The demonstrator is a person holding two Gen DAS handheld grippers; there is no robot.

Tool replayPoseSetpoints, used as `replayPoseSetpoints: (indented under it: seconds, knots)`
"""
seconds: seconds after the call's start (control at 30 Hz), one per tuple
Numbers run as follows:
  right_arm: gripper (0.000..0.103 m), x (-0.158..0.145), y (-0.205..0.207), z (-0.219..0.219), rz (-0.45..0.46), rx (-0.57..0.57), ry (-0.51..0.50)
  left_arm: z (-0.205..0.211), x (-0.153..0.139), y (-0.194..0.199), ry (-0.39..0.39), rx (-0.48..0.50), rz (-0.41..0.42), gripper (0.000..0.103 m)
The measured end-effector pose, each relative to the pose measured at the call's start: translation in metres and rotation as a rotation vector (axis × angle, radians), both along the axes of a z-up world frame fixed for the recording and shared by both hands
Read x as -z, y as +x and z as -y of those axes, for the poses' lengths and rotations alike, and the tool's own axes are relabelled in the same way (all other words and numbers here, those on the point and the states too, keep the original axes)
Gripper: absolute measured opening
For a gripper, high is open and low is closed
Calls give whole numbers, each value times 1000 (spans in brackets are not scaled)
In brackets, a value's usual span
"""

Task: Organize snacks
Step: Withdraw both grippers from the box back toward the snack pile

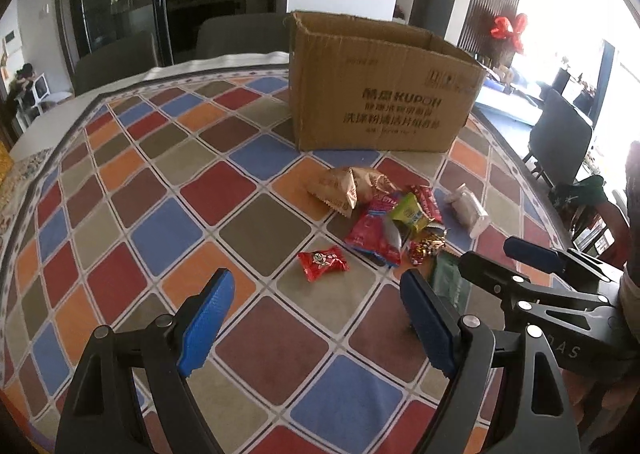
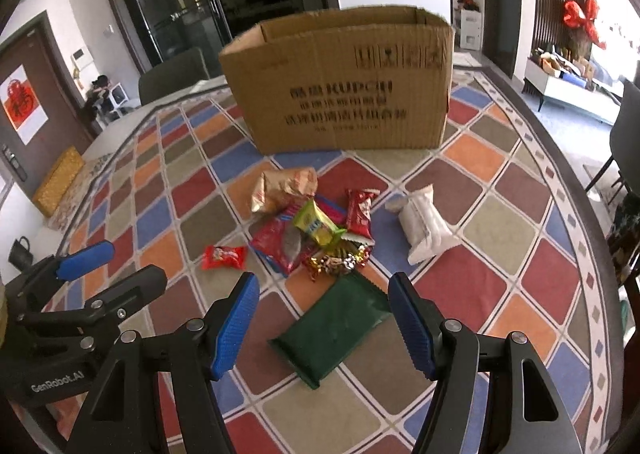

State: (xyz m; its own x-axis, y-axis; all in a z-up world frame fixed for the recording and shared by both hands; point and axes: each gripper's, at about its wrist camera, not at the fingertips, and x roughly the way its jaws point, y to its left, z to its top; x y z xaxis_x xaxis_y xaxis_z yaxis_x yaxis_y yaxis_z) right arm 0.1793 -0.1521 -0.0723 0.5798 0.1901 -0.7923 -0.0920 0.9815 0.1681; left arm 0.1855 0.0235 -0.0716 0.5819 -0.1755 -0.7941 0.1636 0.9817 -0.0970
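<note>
Right gripper [image 2: 322,318] empty, jaws apart; green packet [image 2: 336,328] just beyond, long axis diagonal. Left gripper [image 1: 316,312] released, farther off.

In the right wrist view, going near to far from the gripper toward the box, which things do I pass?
right gripper → green packet → shiny foil candies → yellow-green packet → tan bag → cardboard box.

Checkered tablecloth [image 2: 480,286]; grey chairs [image 1: 240,35] behind table; red bow [image 2: 580,19] on slatted wall; glass doors [image 2: 168,9].
</note>
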Motion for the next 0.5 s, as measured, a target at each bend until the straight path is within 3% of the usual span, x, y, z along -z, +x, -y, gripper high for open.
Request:
replayPoseSetpoints:
  seconds: [0.2, 0.5]
  knots:
    - [67, 15, 12, 0, -31, 10, -13, 2, 20, 16, -5, 7, -42, 83]
    - [56, 33, 32, 0, -80, -6, -15, 5, 42, 39, -4, 7, -91, 79]
